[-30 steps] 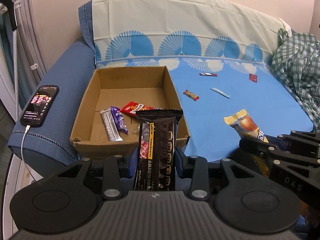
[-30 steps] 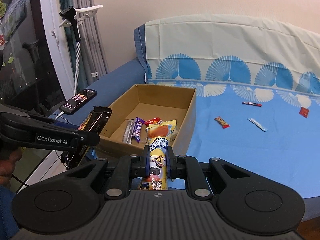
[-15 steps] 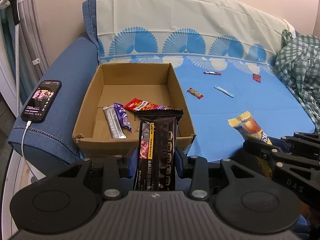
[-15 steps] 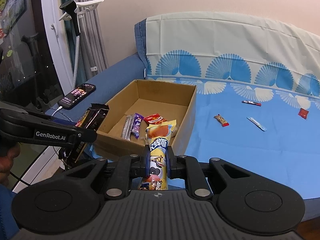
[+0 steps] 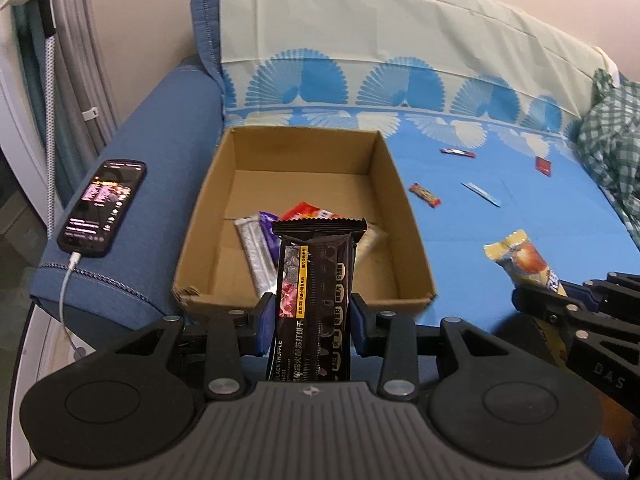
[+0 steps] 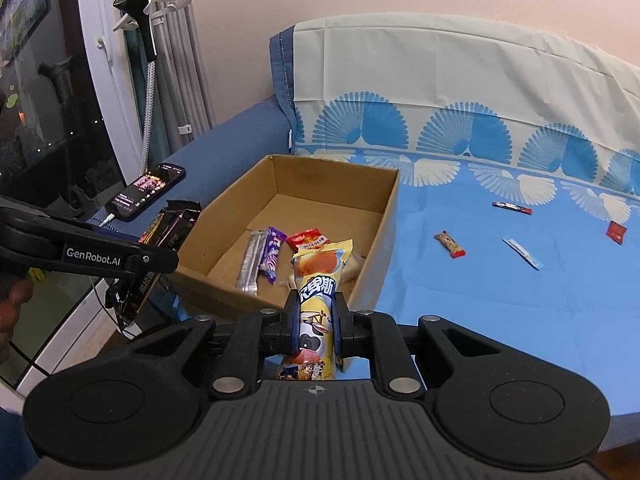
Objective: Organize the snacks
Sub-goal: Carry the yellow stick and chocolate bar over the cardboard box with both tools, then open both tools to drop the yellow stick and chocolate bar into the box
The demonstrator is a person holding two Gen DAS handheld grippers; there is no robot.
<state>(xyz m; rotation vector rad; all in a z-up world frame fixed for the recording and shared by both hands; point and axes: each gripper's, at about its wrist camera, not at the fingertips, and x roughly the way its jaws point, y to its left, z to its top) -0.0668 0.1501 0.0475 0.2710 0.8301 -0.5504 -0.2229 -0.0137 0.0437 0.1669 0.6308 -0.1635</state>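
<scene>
My left gripper (image 5: 312, 316) is shut on a black cracker packet (image 5: 316, 280), held upright just in front of the cardboard box (image 5: 304, 136). My right gripper (image 6: 316, 320) is shut on a yellow snack packet (image 6: 318, 280), near the box's (image 6: 384, 224) front right corner. Inside the box lie a silver bar (image 6: 250, 266), a purple bar (image 6: 272, 254) and a red packet (image 6: 308, 240). Loose on the blue sheet are a small brown bar (image 6: 450, 244), a pale blue stick (image 6: 522, 254), a dark bar (image 6: 512, 208) and a red sachet (image 6: 616, 232).
A phone (image 5: 102, 208) on a white cable rests on the blue sofa arm left of the box. A green checked cloth (image 5: 612, 152) is heaped at the right. A clothes steamer (image 6: 144, 44) and curtains stand at the far left. A hand (image 6: 12, 304) holds the left gripper.
Both grippers have moved closer to the box with their packets still held; the box looks larger and more centred in both views.
</scene>
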